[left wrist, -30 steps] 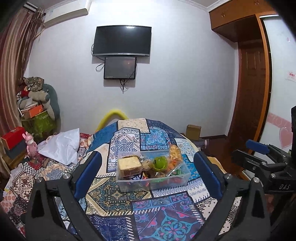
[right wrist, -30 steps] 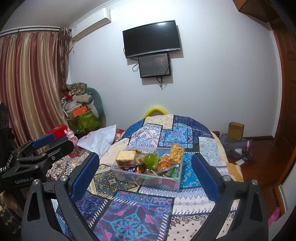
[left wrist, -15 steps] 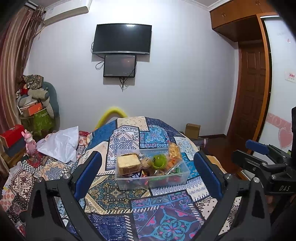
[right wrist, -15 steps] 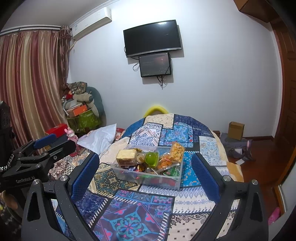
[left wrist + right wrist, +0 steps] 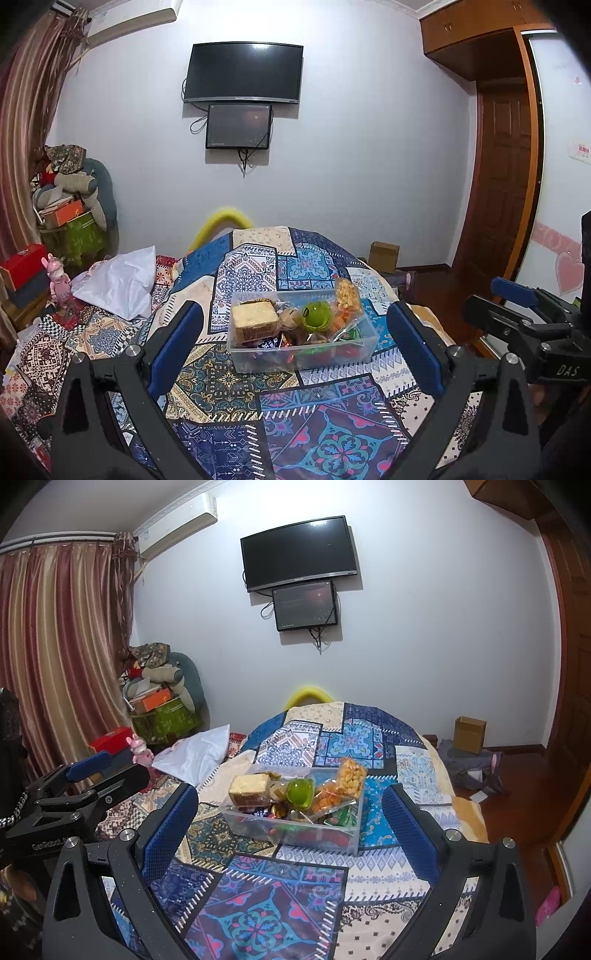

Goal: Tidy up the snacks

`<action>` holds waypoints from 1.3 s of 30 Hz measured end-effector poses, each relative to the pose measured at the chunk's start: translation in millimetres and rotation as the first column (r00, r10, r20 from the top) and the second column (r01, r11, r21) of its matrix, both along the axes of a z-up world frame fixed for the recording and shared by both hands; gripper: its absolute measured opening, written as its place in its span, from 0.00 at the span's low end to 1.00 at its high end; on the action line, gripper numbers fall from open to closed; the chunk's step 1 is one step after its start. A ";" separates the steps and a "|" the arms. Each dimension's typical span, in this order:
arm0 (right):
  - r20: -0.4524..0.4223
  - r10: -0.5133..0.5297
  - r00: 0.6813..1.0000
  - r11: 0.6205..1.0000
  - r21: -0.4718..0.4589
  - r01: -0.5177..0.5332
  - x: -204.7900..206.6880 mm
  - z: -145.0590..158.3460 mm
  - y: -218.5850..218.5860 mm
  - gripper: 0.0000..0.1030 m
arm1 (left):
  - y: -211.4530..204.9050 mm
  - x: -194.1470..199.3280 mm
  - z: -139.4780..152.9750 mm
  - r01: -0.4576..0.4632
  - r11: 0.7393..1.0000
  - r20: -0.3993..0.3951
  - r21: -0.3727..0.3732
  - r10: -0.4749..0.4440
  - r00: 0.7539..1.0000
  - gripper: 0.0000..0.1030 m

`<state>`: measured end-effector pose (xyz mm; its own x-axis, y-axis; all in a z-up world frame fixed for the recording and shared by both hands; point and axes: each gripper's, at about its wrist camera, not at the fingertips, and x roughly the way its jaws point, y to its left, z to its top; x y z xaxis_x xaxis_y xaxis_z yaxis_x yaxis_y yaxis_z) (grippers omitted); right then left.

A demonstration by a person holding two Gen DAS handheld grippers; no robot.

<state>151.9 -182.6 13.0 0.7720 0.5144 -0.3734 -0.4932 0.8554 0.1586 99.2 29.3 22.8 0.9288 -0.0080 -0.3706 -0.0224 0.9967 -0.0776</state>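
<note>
Clear plastic bin (image 5: 301, 349) ahead gathers the snacks (image 5: 295, 794); each hand-held gripper (image 5: 295, 349) (image 5: 290, 829) gapes wide, holding nothing

We list one round bench (image 5: 236, 373), covered all over by a patchwork cloth (image 5: 332, 435) in blue, cream and purple patterns. Directly on the cloth we find a single clear plastic box (image 5: 303, 356), set near the middle toward the far side and heaped with snacks (image 5: 255, 317). We see the same box (image 5: 295, 829) on the cloth (image 5: 258, 919) from the right wrist camera.
</note>
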 end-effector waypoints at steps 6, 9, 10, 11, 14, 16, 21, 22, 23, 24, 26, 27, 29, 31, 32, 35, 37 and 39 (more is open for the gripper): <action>-0.007 -0.006 1.000 1.000 -0.001 0.006 2.2 -1.0 0.4 0.97 | 0.5 -0.5 -0.7 0.002 1.000 0.000 -0.009 -0.002 1.000 0.98; -0.010 -0.009 1.000 1.000 0.001 0.009 3.2 -1.2 -0.3 0.97 | 0.7 -1.3 -0.1 0.004 1.000 0.002 -0.008 -0.004 1.000 0.98; -0.008 -0.011 1.000 1.000 -0.001 0.011 3.2 -1.7 -0.3 0.97 | 0.5 -1.3 0.0 0.005 1.000 0.003 -0.008 -0.005 1.000 0.98; -0.008 -0.013 1.000 1.000 -0.002 0.013 3.3 -1.8 -0.4 0.97 | 0.4 -1.3 0.4 0.004 1.000 0.003 -0.008 -0.004 1.000 0.98; -0.005 -0.019 1.000 1.000 -0.005 0.019 3.1 -1.3 -0.8 0.97 | 0.8 -1.8 0.7 0.005 1.000 0.005 -0.011 -0.005 1.000 0.98; -0.003 -0.019 1.000 1.000 -0.008 0.019 2.6 -1.0 -0.7 0.97 | 1.0 -1.8 0.6 0.006 1.000 0.004 -0.015 -0.006 1.000 0.98; 0.002 -0.018 1.000 1.000 -0.010 0.018 1.4 1.0 0.1 0.97 | 0.7 -1.8 0.4 0.016 1.000 0.004 -0.018 -0.016 1.000 0.98; 0.003 -0.018 1.000 1.000 -0.010 0.018 1.4 1.2 0.1 0.97 | 0.6 -1.5 0.2 0.017 1.000 0.004 -0.018 -0.017 1.000 0.98; 0.003 -0.019 1.000 1.000 -0.010 0.019 1.4 1.2 0.1 0.97 | 0.6 -1.7 0.0 0.016 1.000 0.005 -0.017 -0.016 1.000 0.98; 0.004 -0.018 1.000 1.000 -0.011 0.018 1.2 1.8 0.0 0.97 | 0.4 -2.1 -0.3 0.015 1.000 0.006 -0.015 -0.015 1.000 0.98; 0.005 -0.018 1.000 1.000 -0.011 0.018 1.6 1.5 0.2 0.97 | 0.1 -1.7 -1.0 0.020 1.000 0.001 -0.013 -0.020 1.000 0.98; 0.006 -0.019 1.000 1.000 -0.011 0.019 1.6 1.4 0.2 0.97 | 0.1 -2.0 -1.1 0.022 1.000 0.001 -0.013 -0.022 1.000 0.98; 0.009 -0.018 1.000 1.000 -0.013 0.019 1.3 2.4 0.5 0.97 | 0.0 -2.4 -2.1 0.022 1.000 0.001 -0.015 -0.022 1.000 0.98; 0.011 -0.018 1.000 1.000 -0.014 0.019 1.3 3.2 0.7 0.97 | 0.4 -2.3 -2.9 0.020 1.000 -0.003 -0.017 -0.020 1.000 0.99; 0.012 -0.018 1.000 1.000 -0.016 0.019 1.2 3.4 1.1 0.97 | 0.3 -2.2 -3.0 0.018 1.000 -0.006 -0.018 -0.018 1.000 1.00; 0.012 -0.020 1.000 1.000 -0.017 0.020 1.3 3.7 1.5 0.97 | 1.4 -0.9 -4.5 0.013 1.000 -0.016 -0.024 -0.014 1.000 1.00; 0.012 -0.019 1.000 1.000 -0.017 0.019 1.3 3.7 1.6 0.97 | 1.9 -0.3 -6.1 0.015 1.000 -0.021 -0.028 -0.016 1.000 1.00; 0.013 -0.019 1.000 1.000 -0.019 0.020 1.5 3.9 1.4 0.97 | 2.2 -0.2 -7.3 0.018 0.999 -0.025 -0.028 -0.019 1.000 1.00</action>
<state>153.4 -181.1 17.0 0.7867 0.4920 -0.3729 -0.4783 0.8676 0.1358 99.0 31.5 15.5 0.9188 -0.0356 -0.3931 -0.0062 0.9945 -0.1045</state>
